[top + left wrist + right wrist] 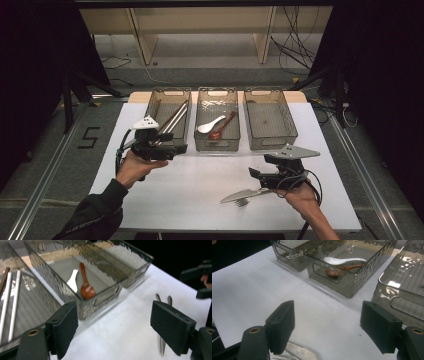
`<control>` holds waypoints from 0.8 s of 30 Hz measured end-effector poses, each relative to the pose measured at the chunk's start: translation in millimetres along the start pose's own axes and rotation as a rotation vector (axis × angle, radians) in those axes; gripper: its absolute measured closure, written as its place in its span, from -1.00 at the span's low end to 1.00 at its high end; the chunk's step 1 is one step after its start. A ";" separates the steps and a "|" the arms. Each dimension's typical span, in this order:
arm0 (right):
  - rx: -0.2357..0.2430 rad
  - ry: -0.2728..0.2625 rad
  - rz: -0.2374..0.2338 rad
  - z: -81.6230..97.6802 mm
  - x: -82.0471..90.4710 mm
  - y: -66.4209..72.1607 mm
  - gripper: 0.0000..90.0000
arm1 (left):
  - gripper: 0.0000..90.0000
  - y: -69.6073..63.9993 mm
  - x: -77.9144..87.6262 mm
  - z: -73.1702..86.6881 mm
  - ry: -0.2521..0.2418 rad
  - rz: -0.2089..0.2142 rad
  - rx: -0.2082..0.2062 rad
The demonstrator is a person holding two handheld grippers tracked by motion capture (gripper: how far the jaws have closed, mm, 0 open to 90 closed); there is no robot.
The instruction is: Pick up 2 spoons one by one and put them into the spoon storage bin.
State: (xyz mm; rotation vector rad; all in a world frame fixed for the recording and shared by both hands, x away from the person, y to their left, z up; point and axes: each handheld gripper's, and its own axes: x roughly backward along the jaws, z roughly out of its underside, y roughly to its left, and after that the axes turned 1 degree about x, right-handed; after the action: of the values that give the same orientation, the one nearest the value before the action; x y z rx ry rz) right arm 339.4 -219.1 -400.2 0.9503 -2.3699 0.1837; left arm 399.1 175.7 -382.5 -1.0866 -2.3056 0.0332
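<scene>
Across the upper middle of the high view we see 3 bins: chopsticks in the left, 2 spoons in the middle. The knife and fork remain at lower right. Both the left gripper and right gripper gape wide, empty.

Bright overhead light on white table, dark surroundings, soft blur.

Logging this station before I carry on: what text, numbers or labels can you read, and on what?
"5": black mark on the grey floor, left of the table.
No readable text on the three bins, the cutlery or either gripper.
</scene>
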 end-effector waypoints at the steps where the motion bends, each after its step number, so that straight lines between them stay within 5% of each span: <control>1: 0.000 0.001 -0.001 0.0 -0.2 -0.2 -0.36 | -0.52 0.2 1.7 2.4 -0.004 -0.002 -0.001; 4: 0.003 0.005 0.000 0.3 0.0 -1.4 -0.36 | -0.52 -1.4 6.3 10.0 -0.023 0.003 0.015; 16: -0.003 0.053 -0.004 3.4 -1.4 -12.3 -0.36 | -0.53 -12.9 17.2 36.0 -0.022 -0.022 -0.046; 24: 0.003 0.082 -0.001 5.5 -1.7 -16.9 -0.36 | -0.56 -11.6 26.4 46.3 -0.050 -0.019 -0.020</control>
State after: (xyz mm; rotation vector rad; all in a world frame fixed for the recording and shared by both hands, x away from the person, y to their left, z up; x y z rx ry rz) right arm 349.1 -232.4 -407.1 0.9280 -2.2947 0.2216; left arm 354.1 196.8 -404.9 -1.0846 -2.3655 0.0303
